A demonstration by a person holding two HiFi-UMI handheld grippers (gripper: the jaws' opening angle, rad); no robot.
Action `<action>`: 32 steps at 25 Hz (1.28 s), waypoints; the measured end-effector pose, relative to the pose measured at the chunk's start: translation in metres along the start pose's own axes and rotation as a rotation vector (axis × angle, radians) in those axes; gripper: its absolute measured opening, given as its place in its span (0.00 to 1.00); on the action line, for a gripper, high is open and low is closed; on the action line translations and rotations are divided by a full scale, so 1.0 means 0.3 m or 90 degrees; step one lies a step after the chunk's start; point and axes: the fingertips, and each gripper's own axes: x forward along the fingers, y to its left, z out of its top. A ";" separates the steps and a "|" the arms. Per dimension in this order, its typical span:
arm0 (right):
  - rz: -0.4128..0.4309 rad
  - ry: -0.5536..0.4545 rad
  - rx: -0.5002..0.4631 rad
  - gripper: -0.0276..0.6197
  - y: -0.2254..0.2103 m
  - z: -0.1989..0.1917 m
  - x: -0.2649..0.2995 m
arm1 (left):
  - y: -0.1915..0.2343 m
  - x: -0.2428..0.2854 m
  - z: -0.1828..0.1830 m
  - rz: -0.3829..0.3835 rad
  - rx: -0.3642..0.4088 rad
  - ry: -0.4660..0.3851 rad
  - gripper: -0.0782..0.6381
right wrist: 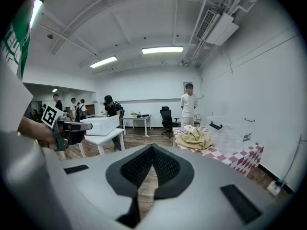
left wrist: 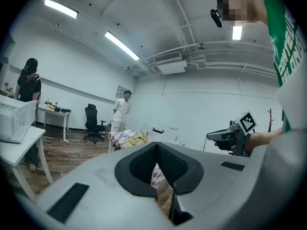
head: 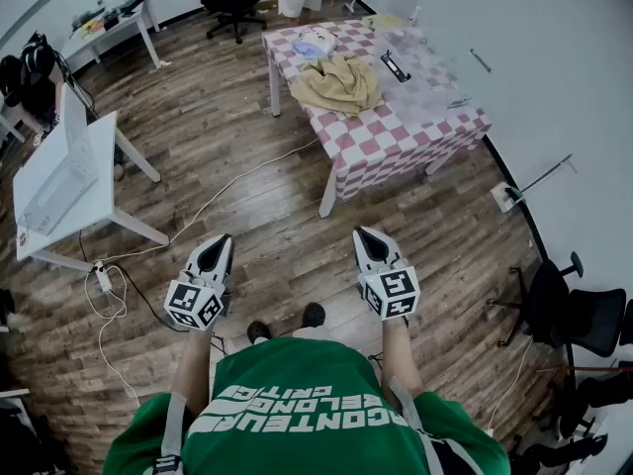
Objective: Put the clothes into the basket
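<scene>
A tan heap of clothes (head: 336, 82) lies on the checkered table (head: 396, 137) at the far side of the room, with a small pale garment (head: 315, 45) behind it. A clear plastic basket (head: 425, 72) with a black handle stands on the same table, to the right of the heap. I stand well back from the table. My left gripper (head: 221, 241) and right gripper (head: 365, 236) are held out at waist height over the wooden floor, both shut and empty. The right gripper view shows the heap (right wrist: 193, 139) and the basket (right wrist: 230, 131) ahead to the right.
A white table (head: 49, 201) with a white box on it stands at the left, with cables (head: 109, 290) on the floor beside it. Black office chairs (head: 564, 310) are at the right wall. People (right wrist: 189, 104) stand at the back of the room.
</scene>
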 end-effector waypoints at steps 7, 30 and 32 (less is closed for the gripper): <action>0.018 -0.003 0.005 0.05 -0.139 -0.001 0.044 | -0.045 0.135 0.012 0.011 0.004 -0.001 0.12; 0.022 -0.010 0.025 0.05 -0.415 0.095 0.460 | 0.136 0.637 0.078 -0.040 0.015 -0.007 0.12; 0.015 -0.008 0.025 0.05 -0.431 0.130 0.539 | 0.199 0.700 0.107 -0.052 0.014 -0.006 0.12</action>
